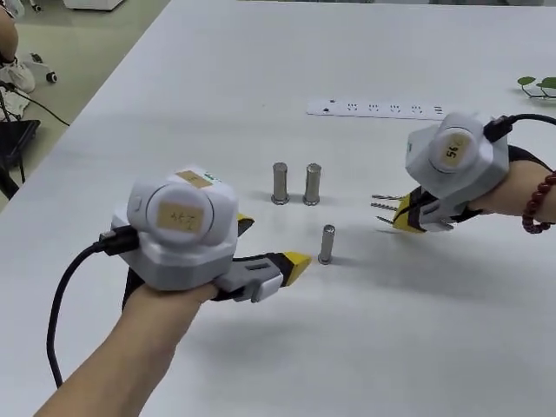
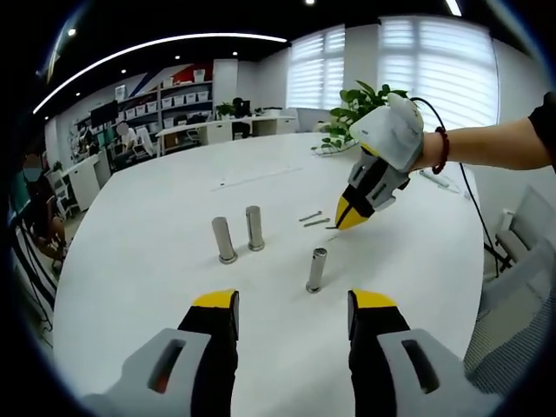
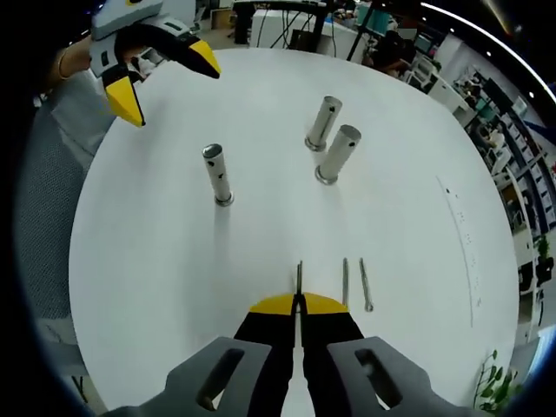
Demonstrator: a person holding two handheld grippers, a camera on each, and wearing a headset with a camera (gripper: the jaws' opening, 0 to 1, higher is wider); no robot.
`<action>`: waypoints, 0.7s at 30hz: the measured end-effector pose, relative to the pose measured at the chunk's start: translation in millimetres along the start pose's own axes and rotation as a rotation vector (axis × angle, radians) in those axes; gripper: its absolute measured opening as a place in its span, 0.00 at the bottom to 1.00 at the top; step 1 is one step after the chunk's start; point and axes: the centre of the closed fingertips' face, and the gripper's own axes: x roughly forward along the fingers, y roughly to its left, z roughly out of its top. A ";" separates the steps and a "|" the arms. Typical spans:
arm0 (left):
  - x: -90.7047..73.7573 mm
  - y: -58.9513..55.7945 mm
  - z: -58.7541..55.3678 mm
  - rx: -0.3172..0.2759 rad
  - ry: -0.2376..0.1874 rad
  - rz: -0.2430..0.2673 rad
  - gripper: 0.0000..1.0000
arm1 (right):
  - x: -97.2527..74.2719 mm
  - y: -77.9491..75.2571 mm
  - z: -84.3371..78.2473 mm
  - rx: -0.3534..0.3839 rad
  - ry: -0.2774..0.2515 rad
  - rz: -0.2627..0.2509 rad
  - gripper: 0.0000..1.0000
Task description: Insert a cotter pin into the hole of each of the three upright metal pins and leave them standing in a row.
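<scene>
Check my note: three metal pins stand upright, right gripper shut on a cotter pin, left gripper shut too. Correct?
No: the left gripper is open, its jaws apart with nothing between, as the left gripper view shows. The rest stands.

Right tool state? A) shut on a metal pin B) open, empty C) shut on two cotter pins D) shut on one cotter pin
D: the right tool is closed on one cotter pin; two loose cotter pins lie beside it on the table.

Two rear pins [image 1: 280, 183] stand close; gap narrow. Front pin [image 1: 327, 244] stands apart, bare table [image 1: 217, 104] around it. Loose cotters [image 3: 345, 281] lie flat beside right gripper [image 3: 300, 302].
</scene>
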 end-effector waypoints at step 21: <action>7.0 -31.2 27.4 -0.069 -0.032 -0.127 0.31 | -39.7 30.3 56.1 -0.225 -0.172 -0.071 0.00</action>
